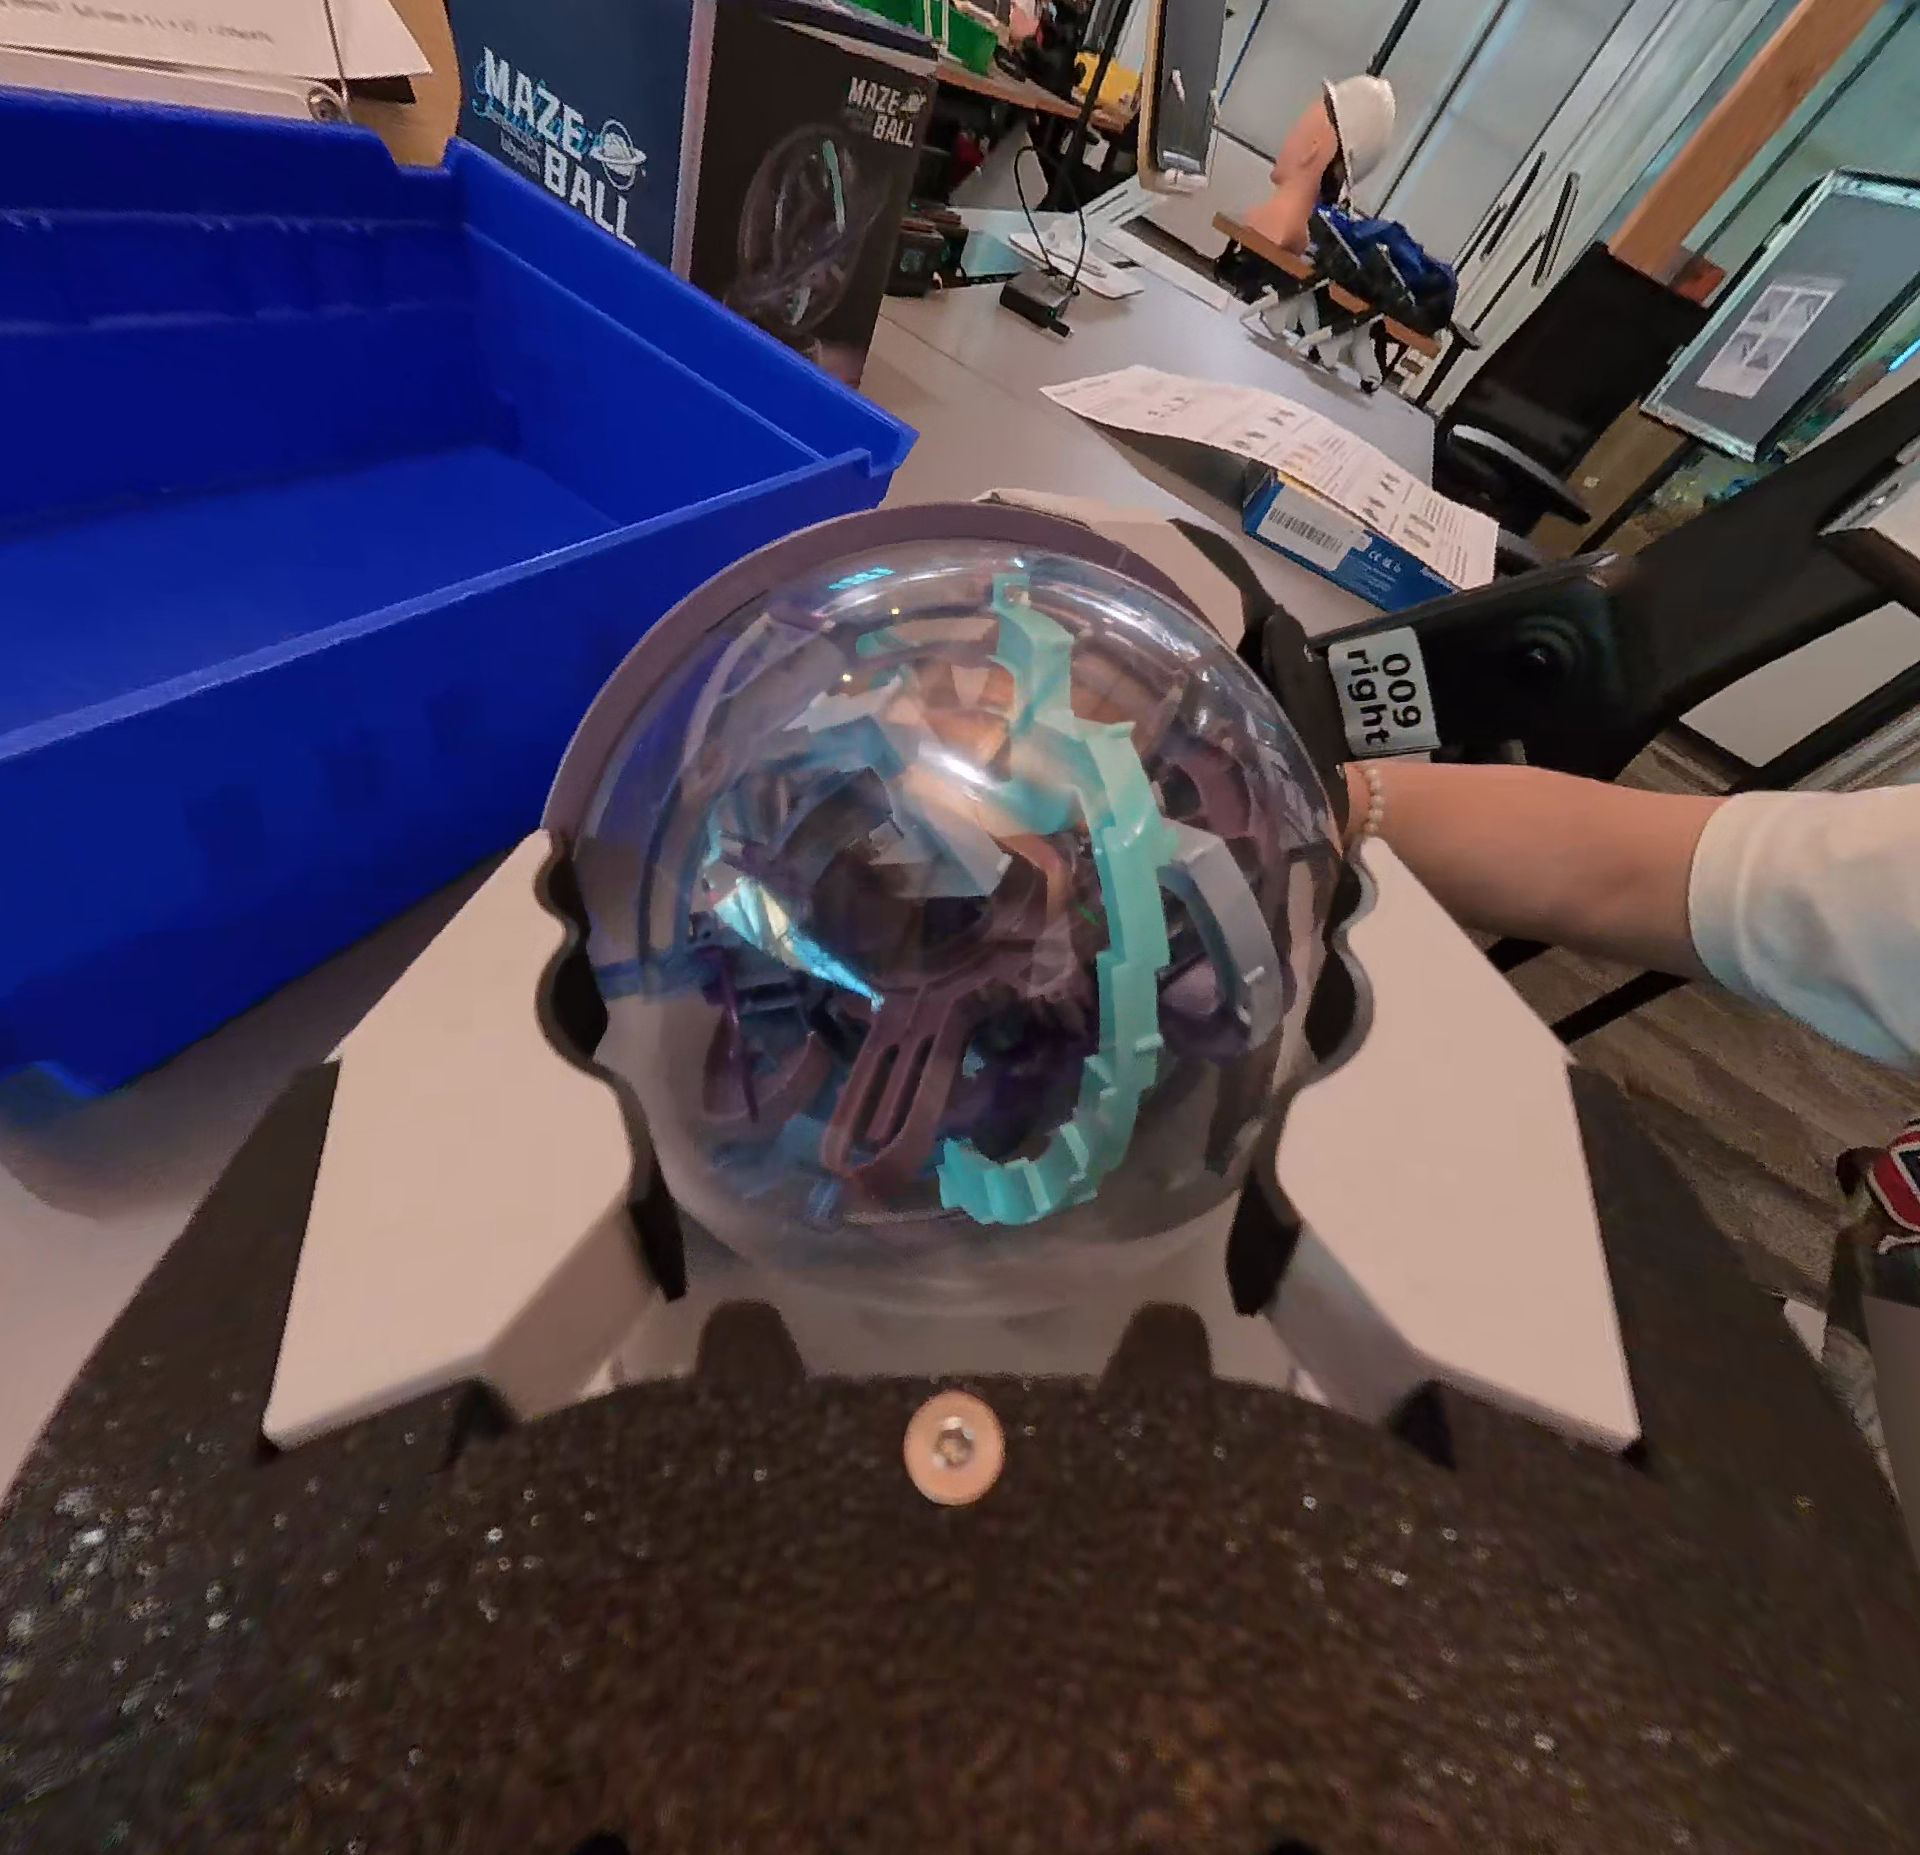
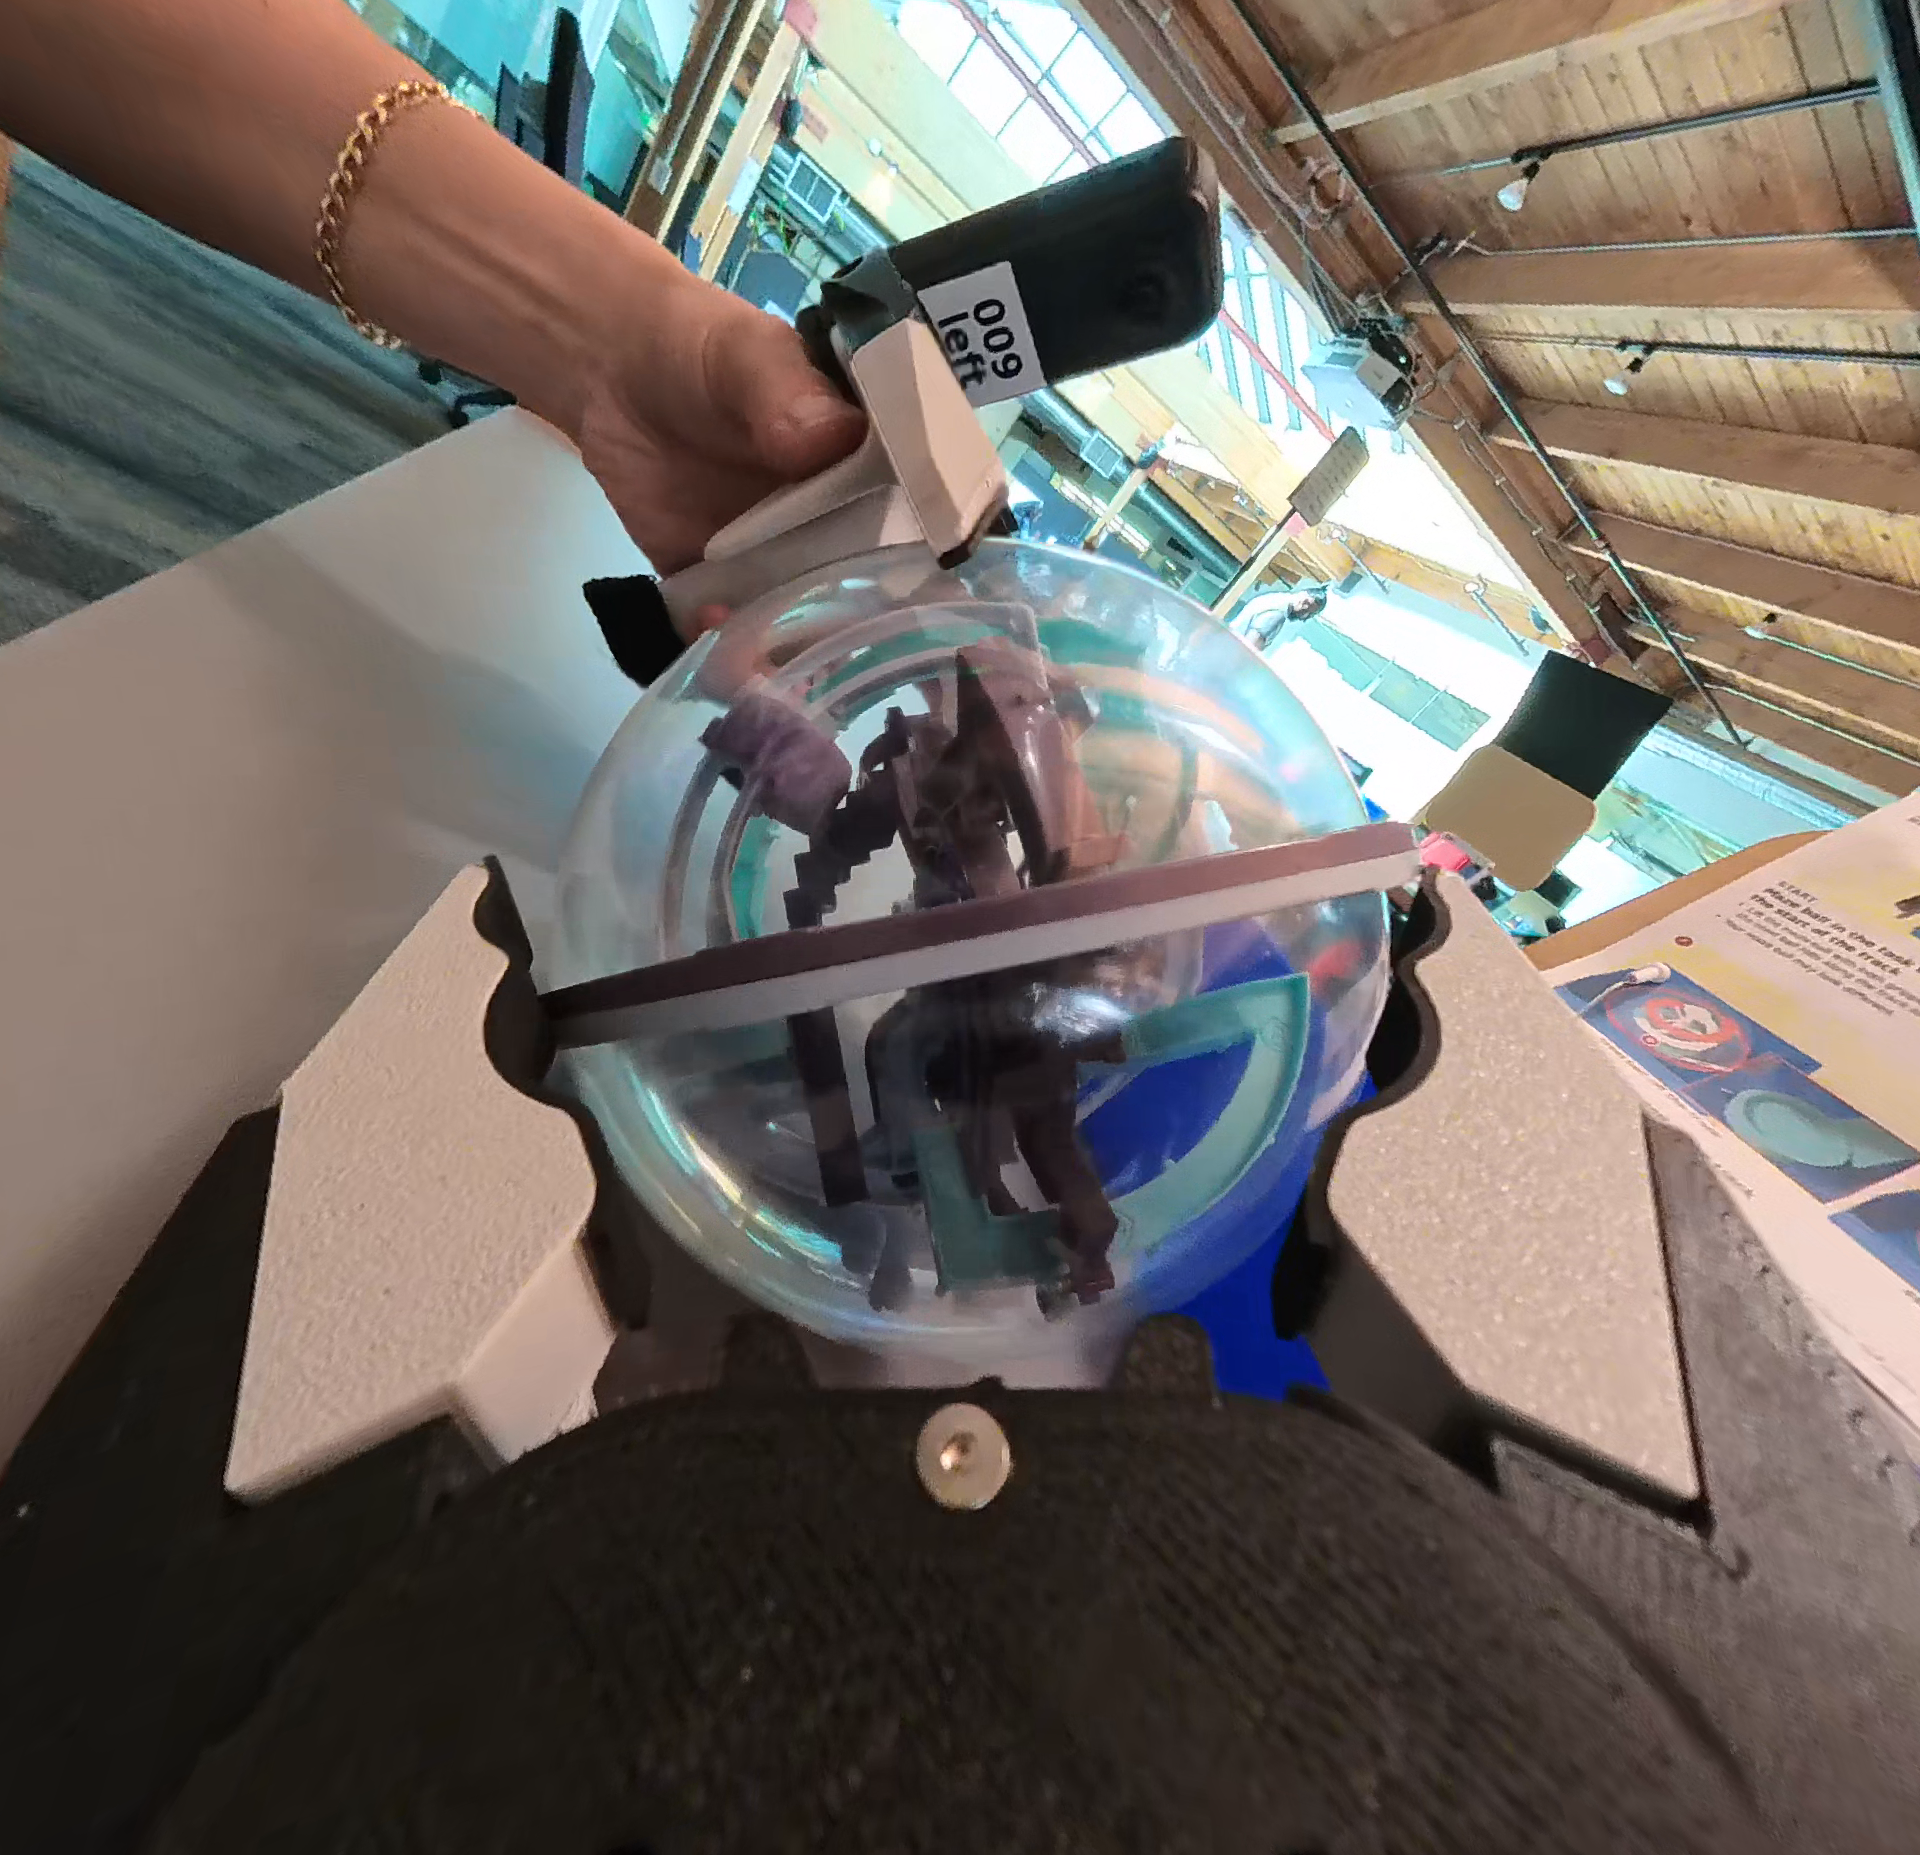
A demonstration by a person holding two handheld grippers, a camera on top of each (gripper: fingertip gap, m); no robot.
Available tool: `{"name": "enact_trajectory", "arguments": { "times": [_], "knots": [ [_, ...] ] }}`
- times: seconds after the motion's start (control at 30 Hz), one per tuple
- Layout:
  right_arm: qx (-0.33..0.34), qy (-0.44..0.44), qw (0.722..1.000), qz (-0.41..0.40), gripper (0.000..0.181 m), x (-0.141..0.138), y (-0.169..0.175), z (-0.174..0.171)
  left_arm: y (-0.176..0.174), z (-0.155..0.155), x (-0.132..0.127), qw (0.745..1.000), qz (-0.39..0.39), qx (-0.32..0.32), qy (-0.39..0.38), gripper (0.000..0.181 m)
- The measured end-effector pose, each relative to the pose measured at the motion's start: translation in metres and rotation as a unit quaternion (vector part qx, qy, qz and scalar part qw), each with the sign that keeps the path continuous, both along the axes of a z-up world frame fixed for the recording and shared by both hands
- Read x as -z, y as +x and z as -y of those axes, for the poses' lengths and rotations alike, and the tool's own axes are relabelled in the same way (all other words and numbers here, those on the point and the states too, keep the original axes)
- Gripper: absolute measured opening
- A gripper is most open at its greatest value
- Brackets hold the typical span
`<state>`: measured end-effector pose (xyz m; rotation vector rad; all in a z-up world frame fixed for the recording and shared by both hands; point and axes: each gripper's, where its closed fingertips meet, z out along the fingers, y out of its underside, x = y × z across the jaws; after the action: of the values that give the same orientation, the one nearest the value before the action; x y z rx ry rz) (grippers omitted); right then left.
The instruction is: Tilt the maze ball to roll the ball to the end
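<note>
The maze ball is a clear plastic sphere with teal, purple and grey tracks inside and a grey band round its middle. My left gripper is shut on its two sides, above the table. My right gripper is shut on it too, and its view is tilted up toward the ceiling, with the grey band running across the sphere. The right gripper shows at the ball's far right in the left wrist view. The left gripper shows behind the ball in the right wrist view. I cannot make out the small ball inside.
A blue plastic bin stands open at the left on the grey table. The maze ball's dark box stands behind it. Printed sheets and a small blue box lie at the right. An instruction sheet lies at the right.
</note>
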<state>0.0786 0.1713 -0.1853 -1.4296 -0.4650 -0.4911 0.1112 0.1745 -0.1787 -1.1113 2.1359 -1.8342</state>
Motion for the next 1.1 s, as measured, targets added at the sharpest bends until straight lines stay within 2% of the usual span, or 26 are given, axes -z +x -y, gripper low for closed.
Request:
{"name": "enact_trajectory", "arguments": {
  "times": [0.1,0.17,0.3,0.43,0.5,0.67,0.8,0.97,1.03,1.1],
  "knots": [
    [-0.014,0.011,1.0,-0.025,0.158,-0.003,-0.002,-0.001,0.0,-0.001,0.001,1.0,-0.016,0.004,-0.016,0.135],
    [-0.026,0.013,0.999,-0.018,0.157,-0.005,-0.007,-0.001,-0.005,-0.001,0.003,0.999,-0.022,0.03,-0.006,0.136],
    [-0.035,-0.007,0.999,0.012,0.153,-0.006,-0.012,-0.002,-0.015,-0.002,0.011,0.993,-0.004,0.097,0.069,0.141],
    [-0.035,-0.012,0.999,0.006,0.152,-0.007,-0.011,-0.003,-0.015,-0.004,0.024,0.971,0.065,0.146,0.179,0.152],
    [-0.03,-0.014,0.999,0.004,0.153,-0.007,-0.009,-0.003,-0.016,-0.004,0.027,0.963,0.072,0.167,0.197,0.148],
    [-0.017,-0.019,1.0,0.003,0.157,-0.005,-0.005,-0.004,-0.014,-0.001,0.026,0.973,0.05,0.156,0.16,0.147],
    [0.005,-0.024,0.999,0.023,0.158,-0.002,-0.001,-0.002,-0.012,0.002,0.025,0.988,0.014,0.116,0.098,0.147],
    [-0.013,-0.01,1.0,-0.009,0.157,-0.003,-0.002,0.001,-0.013,0.003,0.02,0.996,0.021,0.069,0.046,0.146],
    [-0.024,-0.011,1.0,-0.009,0.157,-0.004,-0.005,0.002,-0.016,0.003,0.021,0.996,0.023,0.071,0.045,0.146],
    [-0.035,-0.022,0.999,0.007,0.156,-0.005,-0.01,0.003,-0.022,0.001,0.027,0.991,0.037,0.099,0.078,0.145]
  ]
}}
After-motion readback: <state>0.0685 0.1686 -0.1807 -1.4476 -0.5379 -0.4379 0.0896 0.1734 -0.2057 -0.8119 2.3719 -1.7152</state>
